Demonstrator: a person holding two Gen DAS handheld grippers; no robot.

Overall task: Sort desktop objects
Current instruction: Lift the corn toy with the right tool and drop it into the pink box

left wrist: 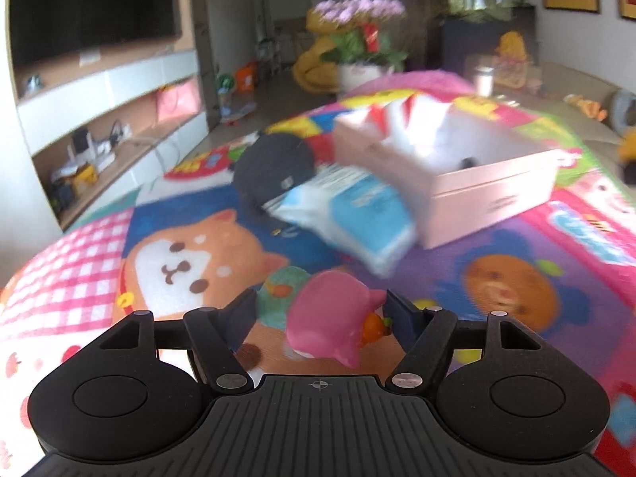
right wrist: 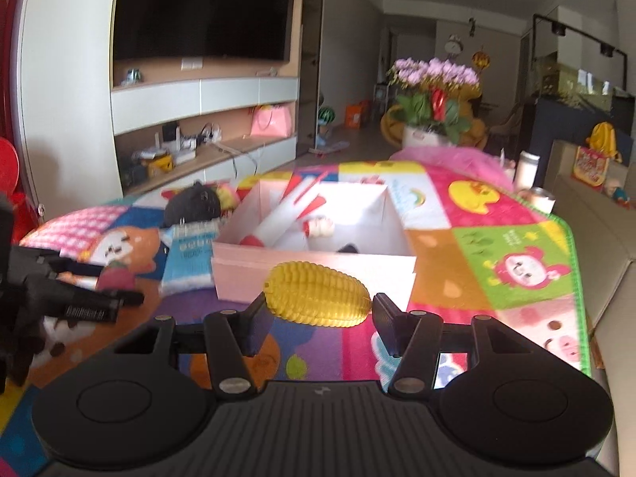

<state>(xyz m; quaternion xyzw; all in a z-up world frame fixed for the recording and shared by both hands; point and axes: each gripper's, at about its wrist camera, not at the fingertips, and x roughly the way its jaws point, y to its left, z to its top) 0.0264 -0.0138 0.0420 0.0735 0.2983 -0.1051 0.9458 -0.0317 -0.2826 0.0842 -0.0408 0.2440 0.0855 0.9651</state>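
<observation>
My right claw (right wrist: 316, 314) has a yellow toy corn cob (right wrist: 318, 294) clamped between its two fingers, the cob lying crosswise with its pointed end toward my right finger. Directly ahead of it, just past the cob, stands the open pink box (right wrist: 314, 266); the cob is in front of the near wall. Inside the box I can see a white-and-red tube (right wrist: 284, 214) leaning toward the far-left corner and a small white-and-red item (right wrist: 318, 227) beside it. To the left of the box lies a blue-and-white pack (right wrist: 190, 256), and beyond that a dark cap (right wrist: 192, 202). All of this rests on the tabletop's bright cartoon mat (right wrist: 512, 270).

My left claw (left wrist: 320, 314) has a pink toy figure (left wrist: 330, 318) between its fingers; the right finger touches it, while the left finger stands clear, so I cannot tell whether it is truly gripped. This view is blurred. Just left of the pink toy and a little ahead sits a teal round toy (left wrist: 278, 298). Farther ahead, to the right, is the blue-and-white pack (left wrist: 353, 214), touching the pink box's (left wrist: 489, 198) near-left corner, with the dark cap (left wrist: 274, 167) behind it. From the right wrist view, my left claw (right wrist: 119, 298) shows at the far left, low over the mat.
</observation>
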